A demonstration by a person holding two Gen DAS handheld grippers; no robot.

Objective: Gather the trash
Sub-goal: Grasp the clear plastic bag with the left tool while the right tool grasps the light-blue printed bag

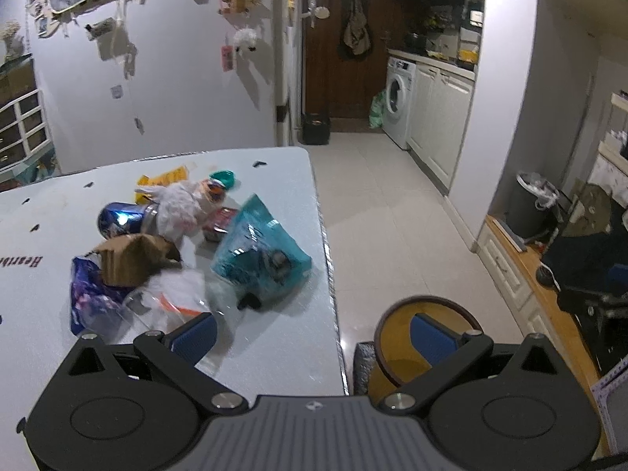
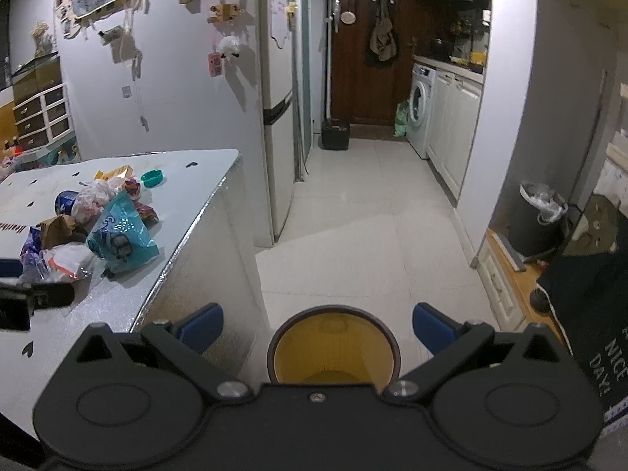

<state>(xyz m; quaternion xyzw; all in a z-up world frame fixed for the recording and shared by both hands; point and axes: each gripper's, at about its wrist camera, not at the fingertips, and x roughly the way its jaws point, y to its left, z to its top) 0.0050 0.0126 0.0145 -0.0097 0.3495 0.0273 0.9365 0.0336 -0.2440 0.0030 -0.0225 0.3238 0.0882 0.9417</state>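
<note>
Left wrist view: trash pile [image 1: 188, 243] lies on the table [image 1: 274, 353], left of the yellow bin [image 1: 396, 369] on the floor. Left gripper [image 1: 314, 333] and right gripper [image 2: 318, 325] both hang released, jaws apart, empty. A dark cloth [image 2: 600, 314] reads "NICE DAY!".

washer [image 1: 399, 100], brown door [image 2: 369, 43], fridge [image 2: 278, 117]

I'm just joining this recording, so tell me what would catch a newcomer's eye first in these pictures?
First, the heap of trash on the white table: a shiny teal foil bag nearest the table's edge, a torn cardboard box and a blue can behind it. Next, the yellow bin on the floor beside the table, right under the open right gripper. The left gripper is open too, above the table's edge.
</note>
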